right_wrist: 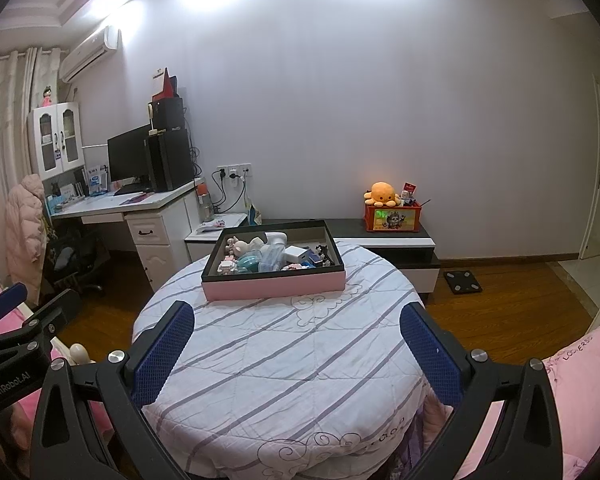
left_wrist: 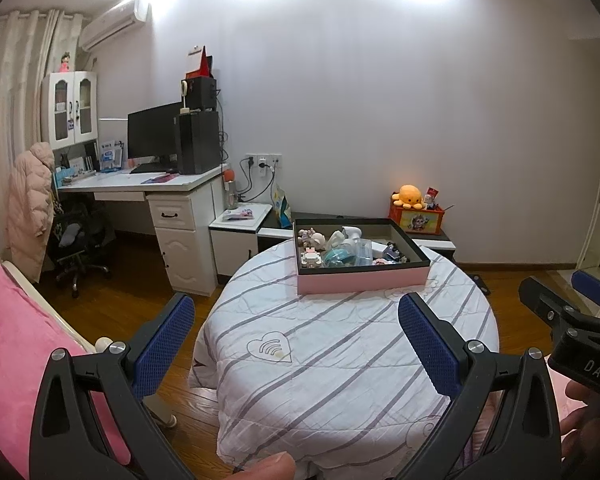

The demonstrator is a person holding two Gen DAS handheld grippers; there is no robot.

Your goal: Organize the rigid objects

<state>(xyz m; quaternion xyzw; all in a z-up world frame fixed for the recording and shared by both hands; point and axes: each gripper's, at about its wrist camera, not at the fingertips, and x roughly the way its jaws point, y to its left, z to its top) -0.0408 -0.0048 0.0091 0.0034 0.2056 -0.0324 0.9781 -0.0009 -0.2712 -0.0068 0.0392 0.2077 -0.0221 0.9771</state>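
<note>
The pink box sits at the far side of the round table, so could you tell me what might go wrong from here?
1. The box lies near the far edge of the table; a push could slide it off.
2. Its contents are piled together, with a clear bottle on top, so a grab may knock neighbours.

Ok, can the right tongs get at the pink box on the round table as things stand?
Probably yes. The right tongs are open and empty, and only bare striped cloth lies between them and the pink box at the round table's far side.
</note>
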